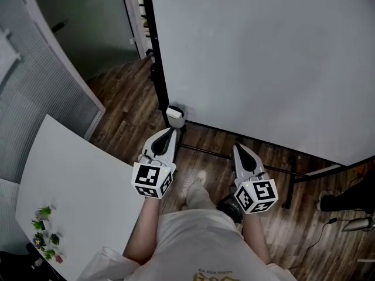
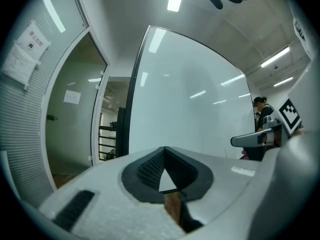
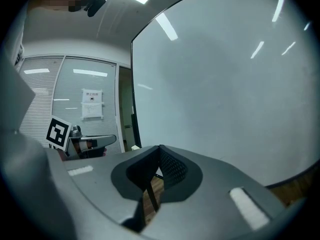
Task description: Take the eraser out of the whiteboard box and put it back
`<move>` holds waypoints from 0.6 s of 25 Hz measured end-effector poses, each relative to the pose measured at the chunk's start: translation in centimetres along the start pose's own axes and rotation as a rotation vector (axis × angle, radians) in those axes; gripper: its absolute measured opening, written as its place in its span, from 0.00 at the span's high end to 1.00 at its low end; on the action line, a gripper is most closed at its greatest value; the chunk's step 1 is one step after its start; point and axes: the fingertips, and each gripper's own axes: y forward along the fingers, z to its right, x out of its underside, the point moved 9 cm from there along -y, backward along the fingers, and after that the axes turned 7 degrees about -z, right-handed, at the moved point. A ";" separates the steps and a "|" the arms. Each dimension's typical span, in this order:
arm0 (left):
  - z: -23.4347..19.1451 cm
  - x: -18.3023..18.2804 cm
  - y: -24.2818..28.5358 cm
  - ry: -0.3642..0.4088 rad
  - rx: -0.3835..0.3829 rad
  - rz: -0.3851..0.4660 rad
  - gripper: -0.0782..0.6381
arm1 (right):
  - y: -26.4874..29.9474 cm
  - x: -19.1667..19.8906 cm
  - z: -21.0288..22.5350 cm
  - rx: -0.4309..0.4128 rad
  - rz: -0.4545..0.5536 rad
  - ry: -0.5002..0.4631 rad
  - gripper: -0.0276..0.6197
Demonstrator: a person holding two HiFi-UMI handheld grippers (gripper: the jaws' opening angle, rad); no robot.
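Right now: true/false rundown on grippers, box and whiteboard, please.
Both the left gripper and the right gripper are shut. True.
The left gripper holds something. False: nothing sits between its jaws.
A box sits at the lower left corner of the whiteboard in the head view. True.
The whiteboard is full of writing. False: it is blank.
The right gripper touches the box. False: it hangs well short of it.

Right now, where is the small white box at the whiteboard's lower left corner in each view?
Head view: small white box upper centre, at the foot of the whiteboard's black left post.
Left gripper view: not visible.
Right gripper view: probably the pale speck left of centre, just above the jaws.
Shared landmark: that black post.
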 end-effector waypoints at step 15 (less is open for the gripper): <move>-0.3 0.0 -0.8 0.014 -0.001 -0.007 0.89 | -0.3 -0.3 0.1 0.008 0.002 -0.001 0.94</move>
